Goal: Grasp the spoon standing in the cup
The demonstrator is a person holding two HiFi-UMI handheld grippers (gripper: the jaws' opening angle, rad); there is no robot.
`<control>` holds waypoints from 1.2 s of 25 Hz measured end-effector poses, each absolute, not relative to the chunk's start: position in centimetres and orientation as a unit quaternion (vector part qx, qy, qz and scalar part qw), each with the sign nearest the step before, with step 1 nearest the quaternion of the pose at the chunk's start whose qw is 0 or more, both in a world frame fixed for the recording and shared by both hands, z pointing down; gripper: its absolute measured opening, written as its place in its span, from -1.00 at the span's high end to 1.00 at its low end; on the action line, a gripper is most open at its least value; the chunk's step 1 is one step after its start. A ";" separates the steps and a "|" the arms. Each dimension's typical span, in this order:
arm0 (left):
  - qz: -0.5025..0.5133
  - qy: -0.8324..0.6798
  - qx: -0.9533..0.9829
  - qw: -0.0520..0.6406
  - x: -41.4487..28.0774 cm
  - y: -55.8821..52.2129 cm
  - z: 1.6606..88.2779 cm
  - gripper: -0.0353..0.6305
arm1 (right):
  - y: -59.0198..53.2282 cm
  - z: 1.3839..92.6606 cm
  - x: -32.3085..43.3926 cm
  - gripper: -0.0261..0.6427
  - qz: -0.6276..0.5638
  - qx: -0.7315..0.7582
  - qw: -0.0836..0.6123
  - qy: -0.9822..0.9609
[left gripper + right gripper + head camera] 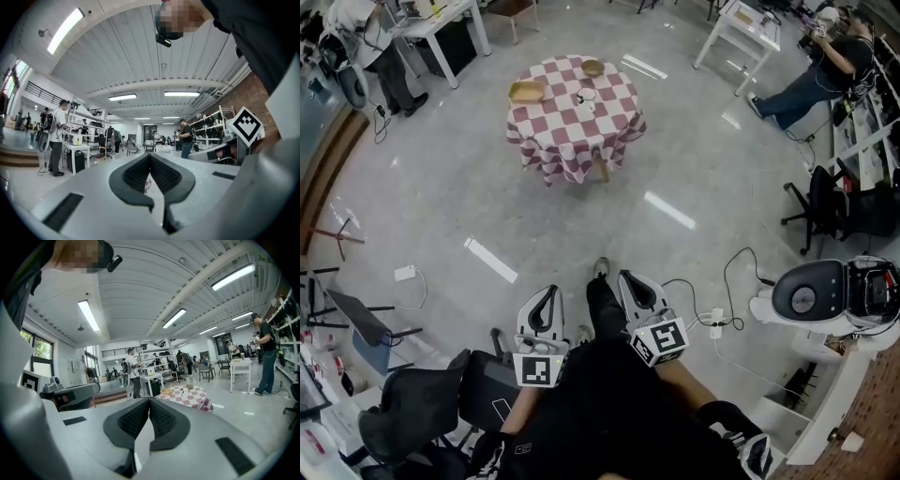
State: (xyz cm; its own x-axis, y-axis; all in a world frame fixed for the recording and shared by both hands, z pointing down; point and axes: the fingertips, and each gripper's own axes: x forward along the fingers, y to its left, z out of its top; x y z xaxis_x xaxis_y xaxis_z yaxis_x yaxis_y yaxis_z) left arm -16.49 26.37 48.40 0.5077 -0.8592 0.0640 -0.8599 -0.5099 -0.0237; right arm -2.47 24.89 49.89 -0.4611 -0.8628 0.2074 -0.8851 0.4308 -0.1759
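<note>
A round table with a red-and-white checked cloth (572,127) stands well ahead across the floor. On it is a small white cup (586,97) with a spoon in it, too small to make out clearly. My left gripper (549,292) and right gripper (628,279) are held side by side close to my body, far from the table. Both point toward it. In the left gripper view the left gripper (150,158) is shut on nothing. In the right gripper view the right gripper (149,401) is likewise shut and empty, with the checked table (190,399) beyond it.
A tan tray (527,91) and a bowl (592,67) share the table. White tables (741,28) stand behind, a seated person (820,75) is at the far right, and office chairs (417,403), floor cables (712,319) and a white machine (811,295) flank me.
</note>
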 end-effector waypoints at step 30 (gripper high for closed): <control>0.154 -0.441 0.884 0.001 -5.6 -17.1 51.0 0.87 | -15.4 49.4 5.9 0.84 0.151 0.503 0.023 -0.851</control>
State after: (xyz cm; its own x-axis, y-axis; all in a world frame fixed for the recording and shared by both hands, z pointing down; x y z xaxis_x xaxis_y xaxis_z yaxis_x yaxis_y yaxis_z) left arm -5.62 -17.07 51.00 0.5634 -0.7796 0.2736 -0.7805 -0.6108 -0.1333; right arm 5.93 -15.44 49.39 -0.4927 -0.8487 0.1920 -0.8629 0.4481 -0.2338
